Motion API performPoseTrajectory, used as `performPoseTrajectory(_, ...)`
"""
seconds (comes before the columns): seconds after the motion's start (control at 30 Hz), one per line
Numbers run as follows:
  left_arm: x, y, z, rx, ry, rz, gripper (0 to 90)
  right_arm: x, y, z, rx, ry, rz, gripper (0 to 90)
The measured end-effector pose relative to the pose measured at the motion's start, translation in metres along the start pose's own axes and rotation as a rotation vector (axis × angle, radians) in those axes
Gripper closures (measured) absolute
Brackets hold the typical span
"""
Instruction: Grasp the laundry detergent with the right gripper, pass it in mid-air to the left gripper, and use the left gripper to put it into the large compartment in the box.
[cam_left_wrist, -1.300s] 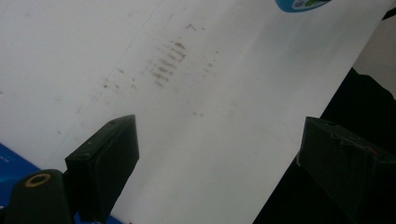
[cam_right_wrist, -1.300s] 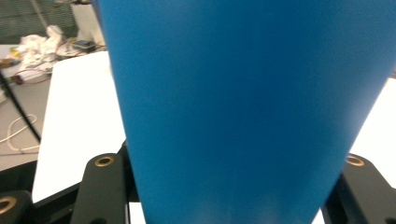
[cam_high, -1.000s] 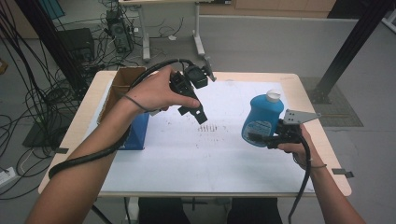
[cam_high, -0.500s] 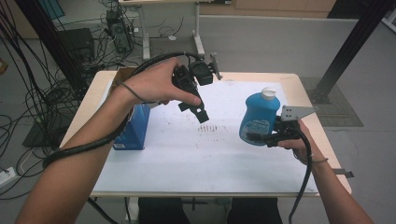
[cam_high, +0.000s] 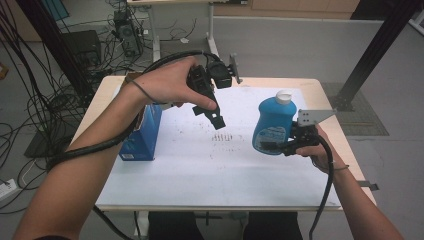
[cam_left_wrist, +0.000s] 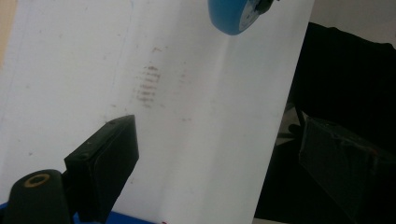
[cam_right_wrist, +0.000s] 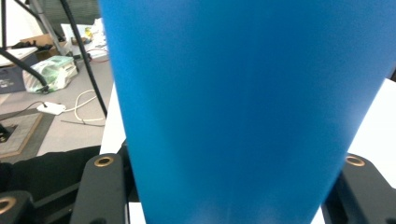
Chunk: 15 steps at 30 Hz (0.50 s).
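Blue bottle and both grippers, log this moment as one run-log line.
right gripper: shut on blue bottle, held above the table | left gripper: jaws open, empty, raised over the table | blue box: standing at left

Blue bottle (cam_high: 272, 125): plastic, broad rounded body narrowing to a white screw cap on top, printed label on the lower front face. Cap on. Upright, tilted slightly. Lifted clear of the white table sheet, over the right half of the table, clamped low on its body from the right side. In the right gripper view its blue wall (cam_right_wrist: 243, 112) sits pinched between the two black jaws.
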<state>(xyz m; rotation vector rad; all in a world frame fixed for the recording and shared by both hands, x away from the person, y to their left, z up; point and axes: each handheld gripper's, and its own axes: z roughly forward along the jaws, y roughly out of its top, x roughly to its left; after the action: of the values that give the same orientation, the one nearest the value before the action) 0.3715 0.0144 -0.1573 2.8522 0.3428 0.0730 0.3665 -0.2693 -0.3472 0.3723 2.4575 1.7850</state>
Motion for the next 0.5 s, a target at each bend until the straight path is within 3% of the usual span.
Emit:
performPoseTrajectory(0.23,-0.005,0.010,-0.006,0.000,-0.003,0.049,12.1,0.002,0.008,0.008,0.005,0.040,-0.020,39.7)
performPoseTrajectory(0.5,-0.008,0.016,-0.008,0.014,-0.008,0.072,11.9,0.005,0.015,0.017,0.004,0.074,-0.036,39.7)
